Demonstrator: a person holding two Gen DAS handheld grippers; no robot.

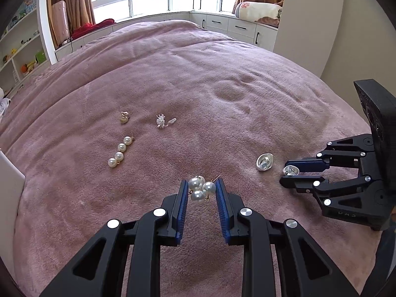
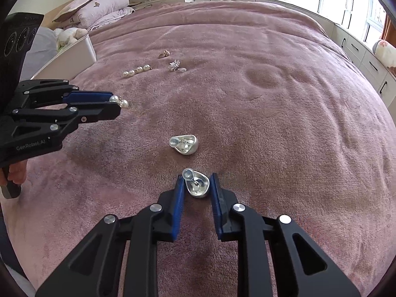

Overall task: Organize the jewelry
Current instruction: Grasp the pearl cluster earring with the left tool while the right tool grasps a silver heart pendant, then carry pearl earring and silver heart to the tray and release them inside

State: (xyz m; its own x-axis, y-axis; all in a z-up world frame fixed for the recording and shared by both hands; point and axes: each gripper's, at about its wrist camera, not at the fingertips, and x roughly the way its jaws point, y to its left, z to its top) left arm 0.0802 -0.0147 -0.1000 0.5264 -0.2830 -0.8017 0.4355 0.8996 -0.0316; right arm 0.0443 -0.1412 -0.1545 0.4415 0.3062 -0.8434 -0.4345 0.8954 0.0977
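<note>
On the pink bedspread (image 1: pixel 198 86), my left gripper (image 1: pixel 201 188) is shut on a bunched pearl earring (image 1: pixel 200 189), which also shows in the right wrist view (image 2: pixel 120 102). My right gripper (image 2: pixel 196 185) is shut on a silver shell-shaped earring (image 2: pixel 198 185), seen from the side in the left wrist view (image 1: pixel 290 170). A matching silver earring (image 2: pixel 184 144) lies just ahead of it, also visible in the left wrist view (image 1: pixel 264 162). A straight pearl strand earring (image 1: pixel 120 152), a gold earring (image 1: pixel 124 117) and a silver flower earring (image 1: pixel 163 120) lie farther off.
A white box (image 2: pixel 74 54) stands at the bed's left edge, its corner in the left wrist view (image 1: pixel 10 198). Folded bedding (image 2: pixel 99 7) lies beyond. Window-seat cabinets (image 1: pixel 235 27) and shelves (image 1: pixel 19 49) surround the bed.
</note>
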